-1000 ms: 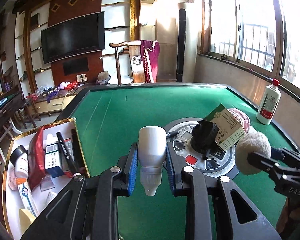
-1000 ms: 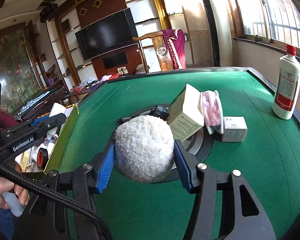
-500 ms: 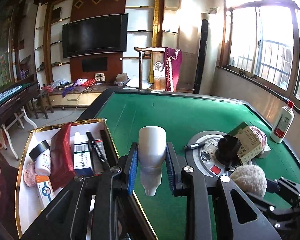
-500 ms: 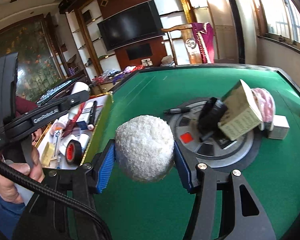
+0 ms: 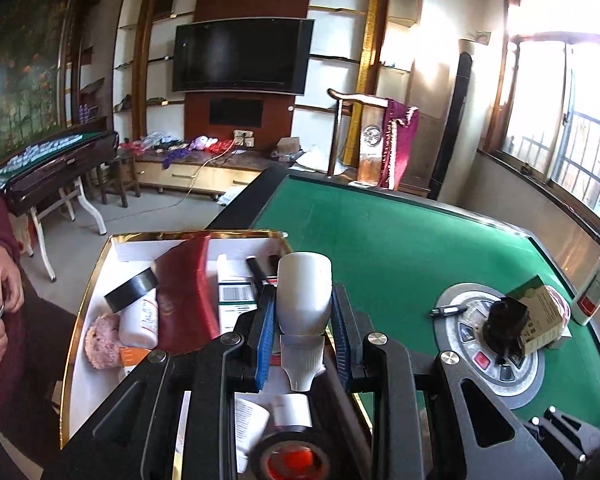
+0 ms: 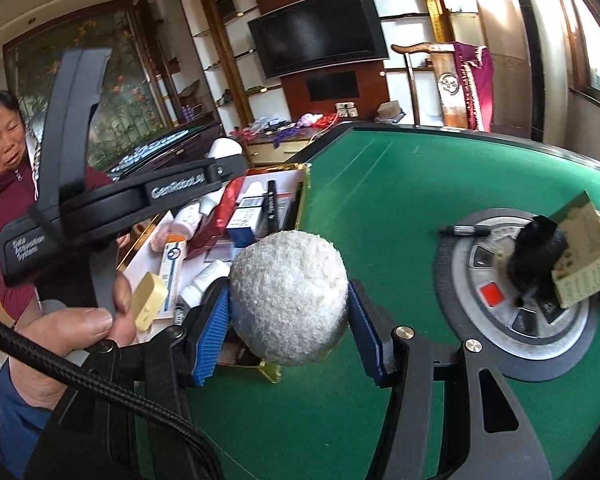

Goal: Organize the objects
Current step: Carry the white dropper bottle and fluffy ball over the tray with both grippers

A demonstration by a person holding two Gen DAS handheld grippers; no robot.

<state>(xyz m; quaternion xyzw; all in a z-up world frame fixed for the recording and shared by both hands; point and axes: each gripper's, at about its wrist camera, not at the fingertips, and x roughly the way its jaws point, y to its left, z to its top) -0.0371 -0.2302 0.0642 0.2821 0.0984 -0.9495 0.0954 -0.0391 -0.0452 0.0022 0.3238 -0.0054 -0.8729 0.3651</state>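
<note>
My left gripper (image 5: 303,320) is shut on a small white bottle (image 5: 303,300), nozzle toward the camera, held over the gold-rimmed white box (image 5: 80,320). The box holds a dark red pouch (image 5: 184,296), black tape rolls, a barcode carton and other small items. My right gripper (image 6: 288,304) is shut on a fluffy white ball (image 6: 288,298) over the box's near corner (image 6: 270,372) and the green table. In the right wrist view the left gripper's body (image 6: 140,200) reaches over the box.
The green felt table (image 5: 380,240) carries a round control panel (image 5: 496,344) with a black object, a green-and-cream carton (image 5: 538,316), a pen (image 5: 448,310) and a white red-capped bottle (image 5: 594,292). A seated person in dark red (image 6: 4,184) is at the left.
Both grippers have swung left with their loads, from over the table's middle to over the box. The control panel has slid to the right of both views.
</note>
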